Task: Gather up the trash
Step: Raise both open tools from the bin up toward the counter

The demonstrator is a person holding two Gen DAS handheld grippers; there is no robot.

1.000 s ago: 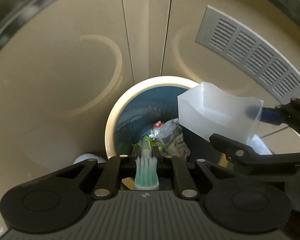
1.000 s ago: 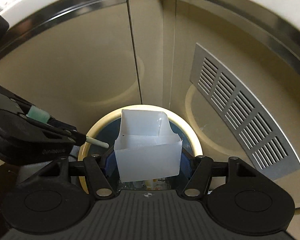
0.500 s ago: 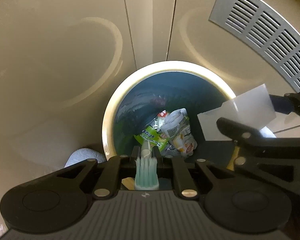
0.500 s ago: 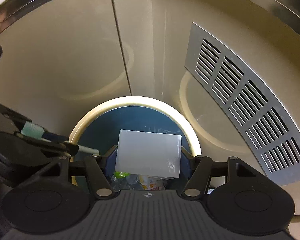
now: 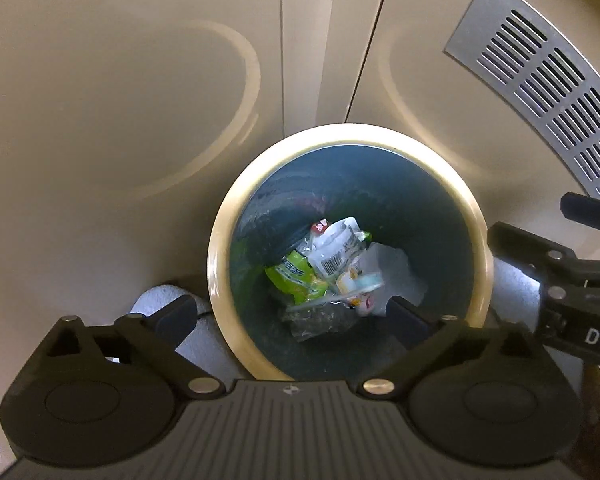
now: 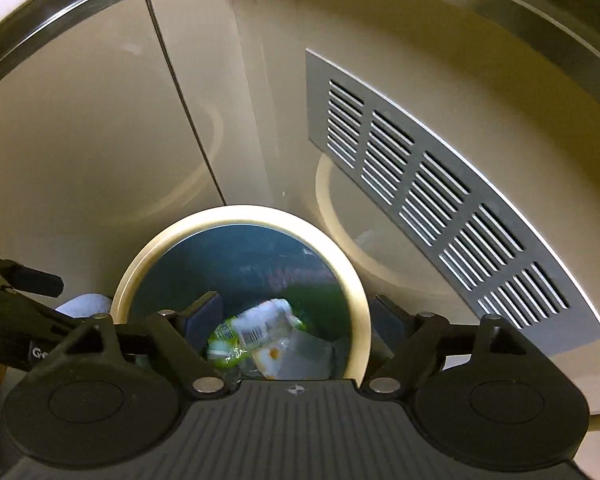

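now, near to far:
left claw: points steeply down over the bin's mouth; jaws opening and spread wide, with nothing between them; one black fingertip sits outside the rim on the left, the other over the bin's right inside.
right claw: also tipped down at the bin; jaws opening, well apart, with nothing gripped; in the left wrist view its black linkage comes in from the right edge, just beside the rim.
trash bin: round, with a cream rim and a dark blue-green liner; stands on the floor against a beige cabinet.
toothbrush: pale mint, blurred, lying inside the bin on top of the wrappers, clear of both claws.
translucent plastic piece: inside the bin at the right of the pile; touches the wrappers.
wrappers: a green packet and a white packet with a barcode, heaped at the bin's bottom.
white cloth: a soft pale lump on the floor just left of the bin, partly hidden by the left claw.
cabinet doors: glossy beige panels behind the bin, with a vertical strip between them.
vent grille: grey slotted metal plate on the right panel, above and right of the bin.
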